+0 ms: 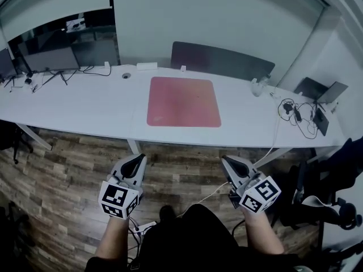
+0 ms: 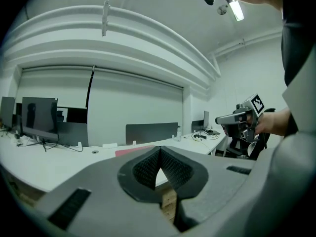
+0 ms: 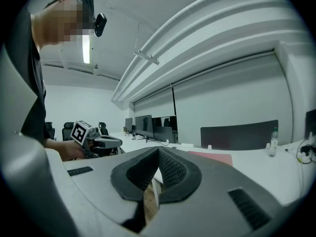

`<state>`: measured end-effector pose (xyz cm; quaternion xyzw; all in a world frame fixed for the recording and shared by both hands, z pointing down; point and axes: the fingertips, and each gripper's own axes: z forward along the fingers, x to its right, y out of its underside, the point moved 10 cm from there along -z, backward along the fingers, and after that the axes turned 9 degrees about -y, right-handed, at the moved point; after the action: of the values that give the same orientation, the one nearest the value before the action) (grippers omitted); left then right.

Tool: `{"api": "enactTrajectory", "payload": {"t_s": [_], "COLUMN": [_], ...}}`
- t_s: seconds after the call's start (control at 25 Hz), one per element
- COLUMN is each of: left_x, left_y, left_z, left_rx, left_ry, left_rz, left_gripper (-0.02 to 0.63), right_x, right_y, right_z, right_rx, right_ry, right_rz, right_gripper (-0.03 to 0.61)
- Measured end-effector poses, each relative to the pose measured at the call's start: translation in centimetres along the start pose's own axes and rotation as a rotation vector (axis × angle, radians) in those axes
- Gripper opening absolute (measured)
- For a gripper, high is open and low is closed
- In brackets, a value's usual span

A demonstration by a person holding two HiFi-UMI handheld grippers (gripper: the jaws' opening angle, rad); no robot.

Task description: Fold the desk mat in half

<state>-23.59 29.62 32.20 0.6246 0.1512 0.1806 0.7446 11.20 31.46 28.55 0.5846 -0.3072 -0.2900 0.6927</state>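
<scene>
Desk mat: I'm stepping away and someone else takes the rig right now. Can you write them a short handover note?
Left gripper: shut, empty.
Right gripper: shut, empty.
Both are held out in front of the person, short of the near edge of the desk, touching nothing.
Mat: red, lying flat and unfolded on the middle of the desk, all four corners down.
Done: nothing yet; no fold started.
Left: reach the mat, probably grip one edge with both grippers, carry it over to the opposite edge, and lay it down so the mat is folded in half.
</scene>
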Motion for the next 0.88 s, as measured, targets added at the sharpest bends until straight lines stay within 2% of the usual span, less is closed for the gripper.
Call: {"api": "enactTrajectory", "payload": {"t_s": [0.12,0.32,0.56,0.88], "left_x": [-0.1,0.3,-0.7,-1.7], "left_y": [0.4,0.1,0.1,-0.7], "left_z": [0.6,1.5,3.3,10.4], "left_rx": [-0.018,-0.036,-0.069,-0.113], "left_ry": [0.008,0.013,0.003,-0.045], "left_rz": [-0.024,-0.008,0.006,0.021], "left_gripper": [0.003,0.003,0.003,0.003], "right_x": [0.3,2.2,4.9,13.2], "right_y": [0.5,1.2,1.5,1.9], "right_z": [-0.1,-0.2,2.8,6.1], "right_rx": [0.004,0.02,0.034,0.029], "right_ry": [0.011,0.028,-0.015,-0.046], "right_rz": [0.019,0.048,0.058,0.072], "right_gripper": [0.002,0.002,0.002,0.002]}}
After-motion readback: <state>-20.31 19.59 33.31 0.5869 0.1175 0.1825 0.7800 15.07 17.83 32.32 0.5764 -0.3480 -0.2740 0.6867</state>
